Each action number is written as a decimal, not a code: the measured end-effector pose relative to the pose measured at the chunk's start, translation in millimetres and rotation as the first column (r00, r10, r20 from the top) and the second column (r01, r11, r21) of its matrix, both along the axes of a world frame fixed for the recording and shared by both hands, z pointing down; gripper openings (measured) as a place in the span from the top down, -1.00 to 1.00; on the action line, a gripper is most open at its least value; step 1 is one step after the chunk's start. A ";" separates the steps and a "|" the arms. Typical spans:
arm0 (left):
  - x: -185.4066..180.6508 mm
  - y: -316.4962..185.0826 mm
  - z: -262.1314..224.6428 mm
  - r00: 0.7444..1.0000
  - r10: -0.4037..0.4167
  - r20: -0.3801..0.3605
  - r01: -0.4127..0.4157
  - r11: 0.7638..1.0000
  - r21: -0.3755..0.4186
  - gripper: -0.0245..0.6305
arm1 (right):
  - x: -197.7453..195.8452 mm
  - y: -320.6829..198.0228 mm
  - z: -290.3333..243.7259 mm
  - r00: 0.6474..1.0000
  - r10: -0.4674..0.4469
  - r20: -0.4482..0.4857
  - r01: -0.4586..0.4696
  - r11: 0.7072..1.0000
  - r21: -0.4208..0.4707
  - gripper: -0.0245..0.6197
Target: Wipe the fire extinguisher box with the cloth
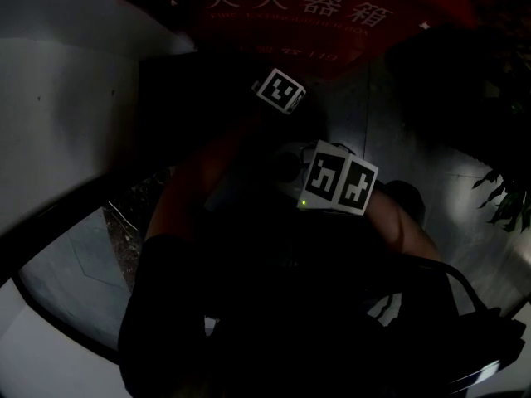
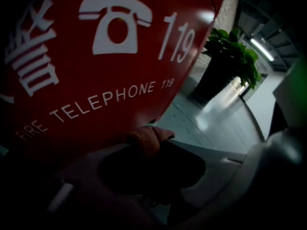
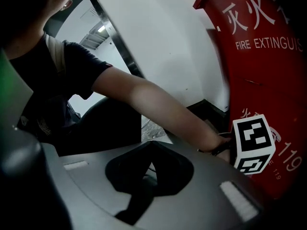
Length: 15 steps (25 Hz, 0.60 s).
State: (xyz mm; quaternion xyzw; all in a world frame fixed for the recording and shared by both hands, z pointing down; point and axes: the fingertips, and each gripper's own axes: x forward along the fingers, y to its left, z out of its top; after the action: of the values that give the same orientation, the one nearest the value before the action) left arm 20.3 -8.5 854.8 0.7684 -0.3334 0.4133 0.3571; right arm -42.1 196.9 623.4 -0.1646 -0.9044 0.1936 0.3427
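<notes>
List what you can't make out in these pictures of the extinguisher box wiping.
Left gripper view: the left gripper's shut jaws hide most of the cloth; whether it touches the fire extinguisher box is unclear.
Right gripper view: the picture edge cuts off the box's lettering; the person's arm and the marker cube hide the cloth.
Head view: darkness hides the cloth and all the jaws.

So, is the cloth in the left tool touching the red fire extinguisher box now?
Cannot tell. In the left gripper view the cloth overlaps the lower edge of the box, but the shadow there hides any contact or gap.
</notes>
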 end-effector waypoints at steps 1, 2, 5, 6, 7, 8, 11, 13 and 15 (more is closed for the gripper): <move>2.1 -4.8 7.1 0.998 -0.056 -0.037 0.056 0.998 0.000 0.60 | -0.5 1.5 -0.4 1.000 -0.001 0.000 0.001 1.000 0.001 0.92; 0.8 -7.5 12.8 0.994 -0.096 -0.049 0.096 0.995 -0.005 0.60 | -1.6 3.3 -1.3 1.000 -0.005 0.003 0.005 1.000 0.001 0.92; -15.2 -16.0 20.2 0.992 -0.123 0.039 0.122 0.992 0.031 0.60 | -0.6 12.6 0.2 0.999 -0.040 -0.003 0.040 0.999 -0.004 0.92; -16.1 -19.7 21.0 0.991 -0.128 0.050 0.125 0.991 0.046 0.60 | 1.9 16.0 2.8 0.999 -0.052 -0.013 0.052 0.999 -0.005 0.92; -14.4 -22.8 21.5 0.990 -0.134 0.046 0.131 0.990 0.054 0.60 | 4.4 18.2 5.6 0.998 -0.059 -0.025 0.059 0.998 -0.003 0.92; -11.3 -24.9 21.8 0.990 -0.138 0.038 0.136 0.989 0.056 0.60 | 6.4 18.6 7.9 0.998 -0.059 -0.034 0.059 0.998 0.001 0.92; -0.2 -31.0 22.9 0.989 -0.150 0.018 0.148 0.987 0.059 0.60 | 8.2 14.2 8.5 0.999 -0.029 -0.042 0.029 0.999 0.013 0.92; 6.0 -34.7 26.7 0.986 -0.167 0.011 0.166 0.984 0.060 0.60 | 8.8 13.4 7.2 0.999 -0.015 -0.041 0.015 1.000 0.012 0.92; 11.4 -36.9 33.1 0.985 -0.169 0.014 0.168 0.984 0.062 0.60 | 10.9 15.5 7.7 0.999 -0.016 -0.045 0.016 1.000 0.009 0.92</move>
State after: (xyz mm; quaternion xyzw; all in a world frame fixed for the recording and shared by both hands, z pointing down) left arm 31.7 -45.4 888.0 0.7437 -0.4131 0.3788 0.3643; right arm -31.2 212.4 631.1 -0.1658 -0.8961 0.1904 0.3651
